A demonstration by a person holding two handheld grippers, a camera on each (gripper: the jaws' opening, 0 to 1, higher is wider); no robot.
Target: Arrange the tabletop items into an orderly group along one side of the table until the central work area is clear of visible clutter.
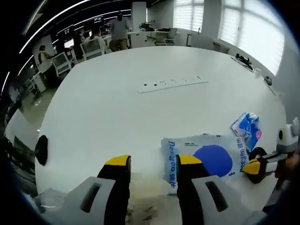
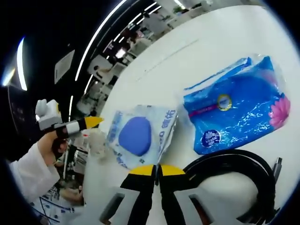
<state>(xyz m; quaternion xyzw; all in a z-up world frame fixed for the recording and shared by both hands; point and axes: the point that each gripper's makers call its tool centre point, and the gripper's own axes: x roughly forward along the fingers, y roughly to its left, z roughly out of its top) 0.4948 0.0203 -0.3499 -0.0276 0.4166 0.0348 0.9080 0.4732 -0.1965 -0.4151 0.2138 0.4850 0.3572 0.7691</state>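
In the left gripper view the left gripper (image 1: 153,165) is standing with its yellow-tipped jaws wide apart and nothing between them; a pale, crinkled clear wrapper (image 1: 145,199) is lying under and between the jaws, too blurred and too much covered to identify. Just to the right of the jaws a white packet with a dark blue oval (image 1: 206,159) is lying flat on the white table (image 1: 108,103), its near-left corner hiding behind the right jaw and its printed lettering running up its left edge. Beyond it, toward the table's right edge, a smaller blue packet (image 1: 247,127) is showing, and the right gripper (image 1: 255,165) is coming in from the right, cut off by the rim. In the right gripper view the right gripper (image 2: 155,169) is showing its jaws pressed together with nothing visibly between them. The white packet (image 2: 138,136) is lying just ahead of its tips, long axis slanting up to the right; the blue packet (image 2: 239,110) is lying beside it on the right, apart from it. A coiled black cable (image 2: 243,180) is curling at the lower right, partly cut off. The left gripper (image 2: 70,125) is appearing at the left, held by a hand (image 2: 47,143). A long white power strip (image 1: 172,84) is lying across the broad open middle of the table.
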